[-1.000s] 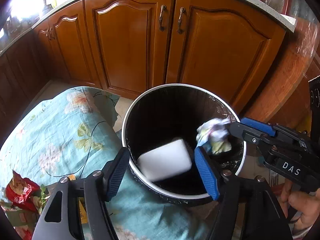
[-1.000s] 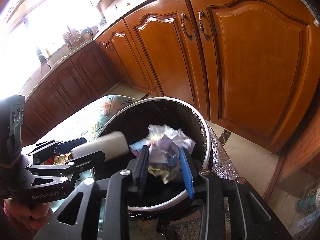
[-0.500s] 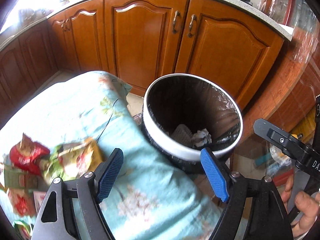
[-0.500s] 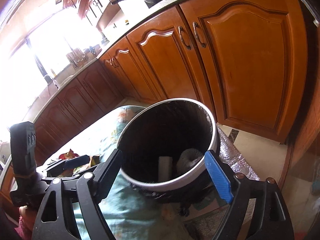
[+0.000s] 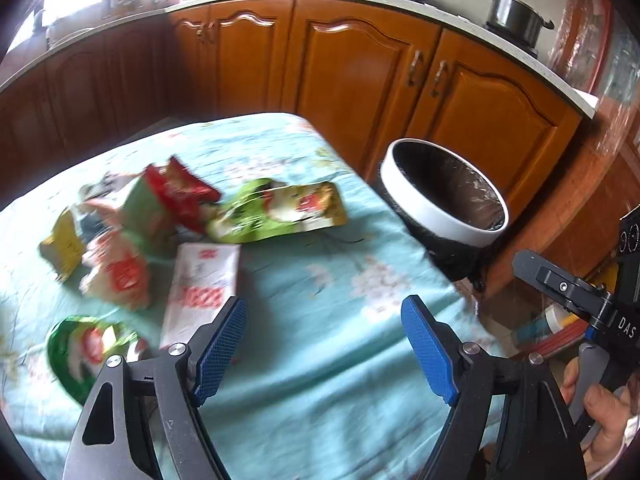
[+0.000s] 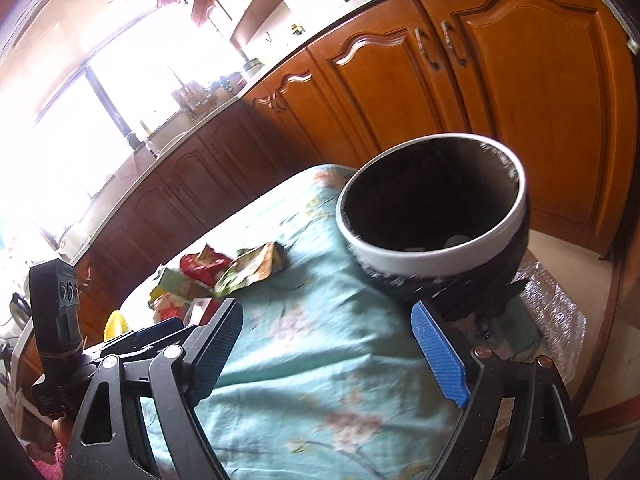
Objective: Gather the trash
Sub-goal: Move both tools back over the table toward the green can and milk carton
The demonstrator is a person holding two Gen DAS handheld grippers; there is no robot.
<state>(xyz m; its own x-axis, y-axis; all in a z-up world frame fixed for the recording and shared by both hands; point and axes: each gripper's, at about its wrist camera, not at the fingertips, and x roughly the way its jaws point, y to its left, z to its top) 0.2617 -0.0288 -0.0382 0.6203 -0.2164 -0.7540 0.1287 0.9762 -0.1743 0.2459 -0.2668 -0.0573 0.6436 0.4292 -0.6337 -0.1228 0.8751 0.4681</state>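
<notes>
Tongs (image 5: 324, 354) withdrawn (empty), wrappers (image 5: 168, 220) ahead-left

Ahead of the left gripper (image 5: 324, 354), whose blue pads (image 5: 428, 354) have a fine rough grid, a matt floral cloth (image 5: 320, 280) carries glossy, crinkled snack wrappers (image 5: 280, 212) and a smooth paper packet (image 5: 200, 280). To its right, the bin (image 5: 436, 216) has a smooth white rim and shiny black plastic liner. Beyond stand glossy varnished wood cabinets (image 5: 352, 80) and a shiny metal pot (image 5: 514, 16).
</notes>
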